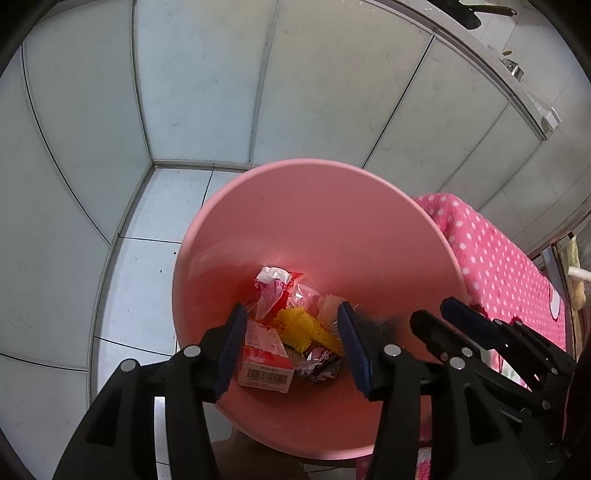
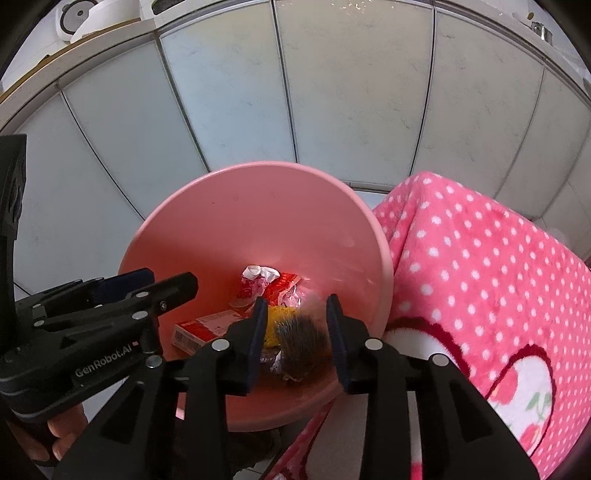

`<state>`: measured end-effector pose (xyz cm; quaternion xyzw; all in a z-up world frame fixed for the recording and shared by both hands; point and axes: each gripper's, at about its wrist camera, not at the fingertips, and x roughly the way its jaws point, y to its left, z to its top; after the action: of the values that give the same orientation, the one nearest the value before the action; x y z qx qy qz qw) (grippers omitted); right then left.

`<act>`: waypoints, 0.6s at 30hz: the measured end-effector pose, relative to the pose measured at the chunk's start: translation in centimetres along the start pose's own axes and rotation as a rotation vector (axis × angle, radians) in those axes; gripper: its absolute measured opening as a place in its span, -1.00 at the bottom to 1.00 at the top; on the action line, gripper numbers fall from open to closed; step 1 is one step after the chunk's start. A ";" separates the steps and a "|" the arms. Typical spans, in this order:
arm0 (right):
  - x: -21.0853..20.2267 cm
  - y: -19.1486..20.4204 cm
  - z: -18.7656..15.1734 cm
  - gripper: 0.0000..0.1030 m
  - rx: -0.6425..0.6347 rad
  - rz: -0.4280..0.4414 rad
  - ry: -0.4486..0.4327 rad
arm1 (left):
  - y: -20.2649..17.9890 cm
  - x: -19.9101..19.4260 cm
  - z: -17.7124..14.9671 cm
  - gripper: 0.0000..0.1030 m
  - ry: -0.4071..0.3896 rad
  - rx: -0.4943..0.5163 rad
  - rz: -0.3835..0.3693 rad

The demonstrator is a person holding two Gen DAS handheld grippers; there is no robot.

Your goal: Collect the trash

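Your left gripper (image 1: 291, 347) and right gripper (image 2: 297, 336) hang open over the pink bin (image 1: 317, 192), holding nothing; the dropping looks done; go find more trash next.

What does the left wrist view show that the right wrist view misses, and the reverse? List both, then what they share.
Only the left wrist view: the corner where tiled wall meets floor, and a dark pan at top right.

Only the right wrist view: white appliances on a shelf, a hand holding the left gripper, and a dark bristly item seen blurred between the right gripper's open fingers.

Both: the pink bin with a red-and-white box, yellow mesh and crumpled wrappers, the polka-dot blanket, and the open left gripper.
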<state>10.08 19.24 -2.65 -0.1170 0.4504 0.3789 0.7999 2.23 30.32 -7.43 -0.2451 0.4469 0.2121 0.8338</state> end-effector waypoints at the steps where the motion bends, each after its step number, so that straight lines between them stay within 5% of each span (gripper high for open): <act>1: -0.1 0.0 0.0 -0.33 -0.002 -0.002 -0.002 | 0.1 -0.1 0.0 -0.01 -0.003 -0.002 0.000; 13: -4.4 0.6 -0.7 -0.30 -0.035 -0.022 -0.102 | -0.5 -3.4 -0.4 0.00 -0.093 0.006 0.014; 18: -7.4 0.8 -1.7 -0.12 -0.055 -0.036 -0.165 | -1.5 -5.5 -0.9 0.08 -0.147 0.033 0.014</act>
<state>6.18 15.17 2.51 -0.1156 0.3703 0.3849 0.8375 -0.32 27.83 -2.86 -0.2121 0.3897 0.2281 0.8667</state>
